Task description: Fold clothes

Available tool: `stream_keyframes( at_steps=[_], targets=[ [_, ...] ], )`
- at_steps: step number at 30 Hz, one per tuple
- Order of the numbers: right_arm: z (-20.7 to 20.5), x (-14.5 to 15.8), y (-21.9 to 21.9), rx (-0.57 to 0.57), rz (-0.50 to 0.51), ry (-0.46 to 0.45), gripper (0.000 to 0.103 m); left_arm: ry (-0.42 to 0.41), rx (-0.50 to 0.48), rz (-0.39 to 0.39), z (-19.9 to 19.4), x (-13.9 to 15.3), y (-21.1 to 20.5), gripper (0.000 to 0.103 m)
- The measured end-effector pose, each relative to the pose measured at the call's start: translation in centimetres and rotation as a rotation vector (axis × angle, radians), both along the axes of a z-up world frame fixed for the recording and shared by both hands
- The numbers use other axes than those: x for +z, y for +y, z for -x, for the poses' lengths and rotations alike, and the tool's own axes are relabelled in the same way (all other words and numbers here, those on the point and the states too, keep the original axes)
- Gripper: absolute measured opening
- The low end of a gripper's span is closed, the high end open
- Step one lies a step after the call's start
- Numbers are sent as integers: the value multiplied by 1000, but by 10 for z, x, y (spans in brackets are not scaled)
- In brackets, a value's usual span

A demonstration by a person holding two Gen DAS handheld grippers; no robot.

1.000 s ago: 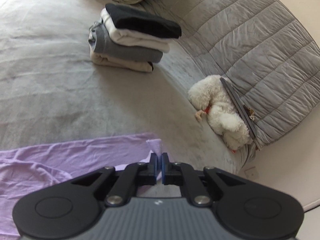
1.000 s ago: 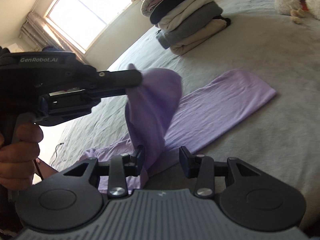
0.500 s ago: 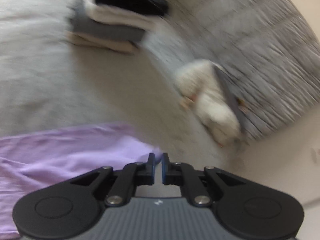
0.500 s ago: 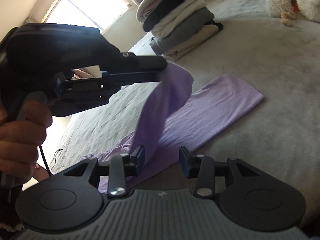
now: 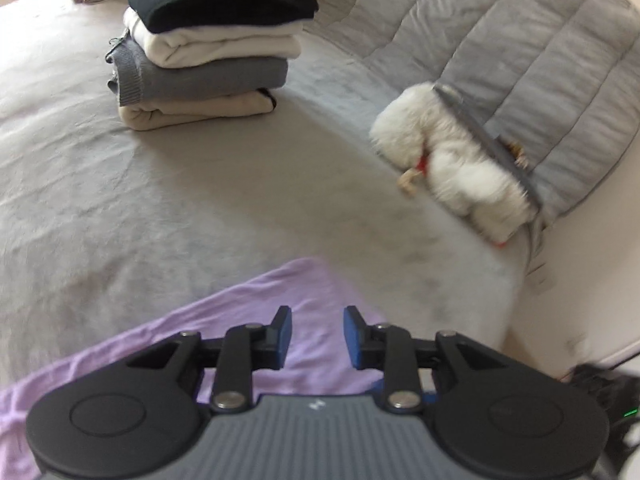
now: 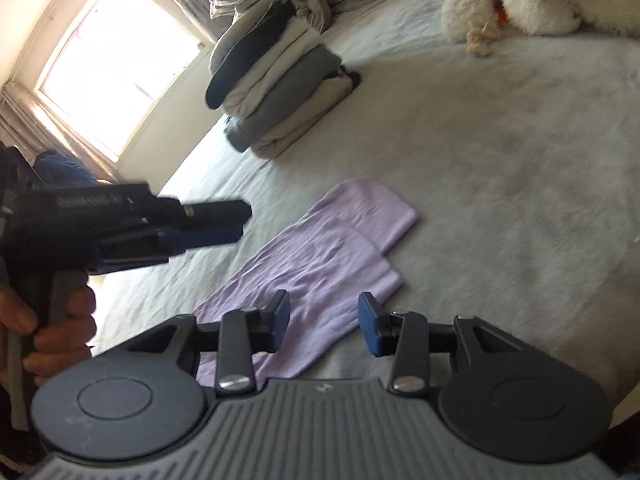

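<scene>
The right wrist view shows the folded lilac cotton garment (image 6: 320,264) lying lengthwise from near left to far right, directly under both released grippers, the right gripper (image 6: 323,318) and the left gripper (image 6: 224,226).

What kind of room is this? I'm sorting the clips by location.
Most likely a bedroom: clothes are folded on a grey bed with a padded headboard, a plush toy against it, and a window alongside.
</scene>
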State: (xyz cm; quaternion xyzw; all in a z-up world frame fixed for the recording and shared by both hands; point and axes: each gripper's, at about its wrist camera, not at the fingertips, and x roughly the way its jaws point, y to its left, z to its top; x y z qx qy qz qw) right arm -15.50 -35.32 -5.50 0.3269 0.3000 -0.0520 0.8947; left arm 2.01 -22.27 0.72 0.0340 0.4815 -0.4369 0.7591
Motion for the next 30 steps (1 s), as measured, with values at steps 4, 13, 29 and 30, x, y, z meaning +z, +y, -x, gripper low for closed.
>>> stream_keyframes(
  at_steps=[4,13,29,30],
  targets=[
    [-1,0,3,-35,118,23,42,-27,-56,12,-7,-20,-4,29],
    [-6,-3,15,-15,334,57,25,-126,-126,-38,2,-43,-26,30],
    [-9,-5,27,35,482,71,1,-245,-149,-67,18,-49,-31,20],
    [-8,-4,27,35,480,69,1,-249,-144,-66,19,-49,-30,13]
  ],
)
